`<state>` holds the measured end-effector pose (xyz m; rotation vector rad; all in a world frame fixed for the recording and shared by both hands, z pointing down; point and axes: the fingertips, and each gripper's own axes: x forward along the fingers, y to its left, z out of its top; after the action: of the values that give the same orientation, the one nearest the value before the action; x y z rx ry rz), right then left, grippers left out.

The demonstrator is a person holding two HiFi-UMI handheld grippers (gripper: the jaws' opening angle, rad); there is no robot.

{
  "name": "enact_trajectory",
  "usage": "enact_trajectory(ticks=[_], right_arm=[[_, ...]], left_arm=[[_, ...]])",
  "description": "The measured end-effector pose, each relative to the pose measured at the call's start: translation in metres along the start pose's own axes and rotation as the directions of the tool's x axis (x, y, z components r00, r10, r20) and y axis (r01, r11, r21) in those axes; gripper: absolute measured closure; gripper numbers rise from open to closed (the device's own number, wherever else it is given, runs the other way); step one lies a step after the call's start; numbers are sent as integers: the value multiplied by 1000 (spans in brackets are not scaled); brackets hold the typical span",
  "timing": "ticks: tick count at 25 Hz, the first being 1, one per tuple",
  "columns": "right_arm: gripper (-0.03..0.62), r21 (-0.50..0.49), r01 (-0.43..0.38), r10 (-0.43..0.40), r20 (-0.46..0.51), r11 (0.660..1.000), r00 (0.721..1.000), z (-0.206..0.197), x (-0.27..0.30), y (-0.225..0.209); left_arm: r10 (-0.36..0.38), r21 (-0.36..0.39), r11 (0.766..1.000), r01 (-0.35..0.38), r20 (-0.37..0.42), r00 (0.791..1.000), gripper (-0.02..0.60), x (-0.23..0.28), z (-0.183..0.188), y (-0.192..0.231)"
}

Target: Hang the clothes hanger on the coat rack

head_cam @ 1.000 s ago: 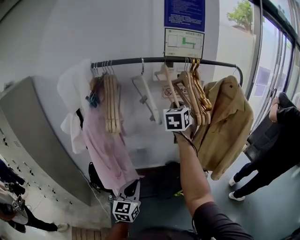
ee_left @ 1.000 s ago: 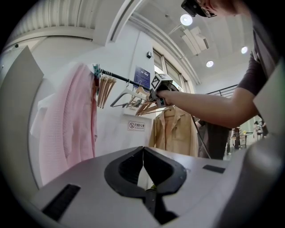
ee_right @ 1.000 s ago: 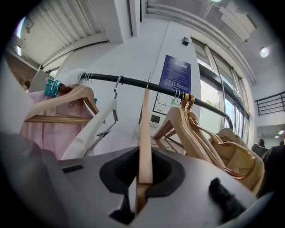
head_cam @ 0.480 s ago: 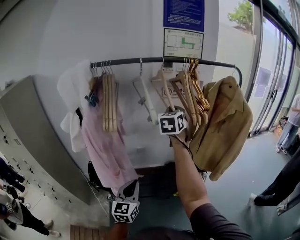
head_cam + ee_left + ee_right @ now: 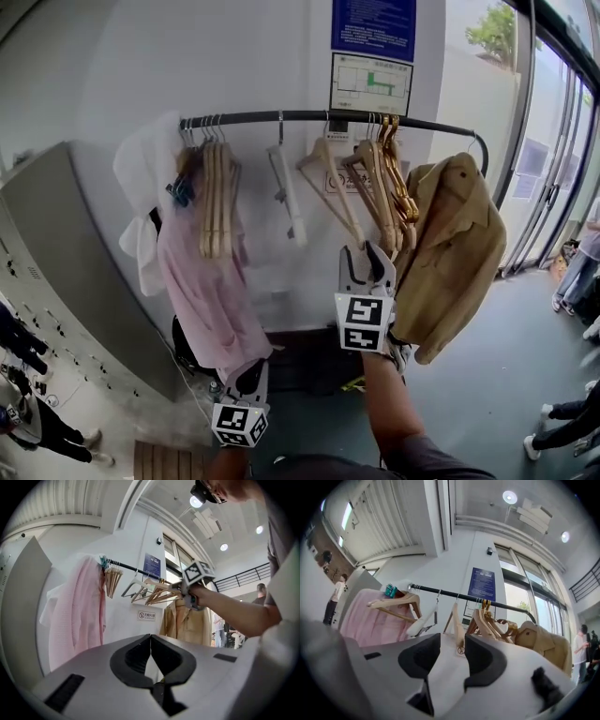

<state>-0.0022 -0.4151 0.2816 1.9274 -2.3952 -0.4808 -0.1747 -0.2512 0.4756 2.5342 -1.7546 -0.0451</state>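
Observation:
A black rail (image 5: pixel 309 116) on the wall carries a light wooden hanger (image 5: pixel 330 183), which hangs free between a white hanger (image 5: pixel 286 187) and a bunch of wooden hangers (image 5: pixel 382 178). My right gripper (image 5: pixel 367 258) is just below that wooden hanger and apart from it. Its jaws are opening with nothing between them. In the right gripper view the hanger (image 5: pixel 456 619) shows beyond the gap, hooked on the rail (image 5: pixel 487 601). My left gripper (image 5: pixel 249 377) is held low under the pink garment (image 5: pixel 202 281). Its jaws (image 5: pixel 151 638) are shut and empty.
More wooden hangers (image 5: pixel 214 192) and a white garment (image 5: pixel 141 206) hang at the rail's left end, a tan jacket (image 5: pixel 455 253) at its right. A grey locker (image 5: pixel 66 281) stands on the left, glass doors (image 5: pixel 553 141) on the right, where people (image 5: pixel 581 272) stand. A dark bag (image 5: pixel 192 361) lies on the floor.
My right gripper has let go of the wooden hanger, opened, and drawn back and down from the rail. The hanger stays hooked on the rail. The left gripper has barely moved.

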Motion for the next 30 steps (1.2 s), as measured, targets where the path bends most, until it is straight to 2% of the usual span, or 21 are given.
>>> enact_trajectory(ticks=[2,5,9,11,17,21,30], right_arm=[[445,6,-47,46,5,999,999,-15,-40,1],[447,8,-97,97,-40,995,994,-49,-86,10],[455,-60,-114,108,-84,992,991,-79,-134,19],[470,-43,-138,134,-95,989,986,-92,-150,27],[514,30,-187,189,-139,982,972,-124,-170,37],[574,61,-190,197,-153,980,968,-128,-174,39],[580,89,-184,195,-141,979,971,-134,-171,35]], left_arm=[[4,5,1000,-4,17,1000,571,2,8,-2],[3,17,1000,-3,19,1000,571,7,13,-5],[-2,36,999,2,0,1000,571,20,13,-13],[-1,40,999,1,-6,1000,571,23,11,-14],[-10,41,999,10,-4,1000,571,30,6,-28],[-3,37,999,3,-3,1000,572,29,6,-30],[-16,45,999,15,8,1000,572,31,9,-41]])
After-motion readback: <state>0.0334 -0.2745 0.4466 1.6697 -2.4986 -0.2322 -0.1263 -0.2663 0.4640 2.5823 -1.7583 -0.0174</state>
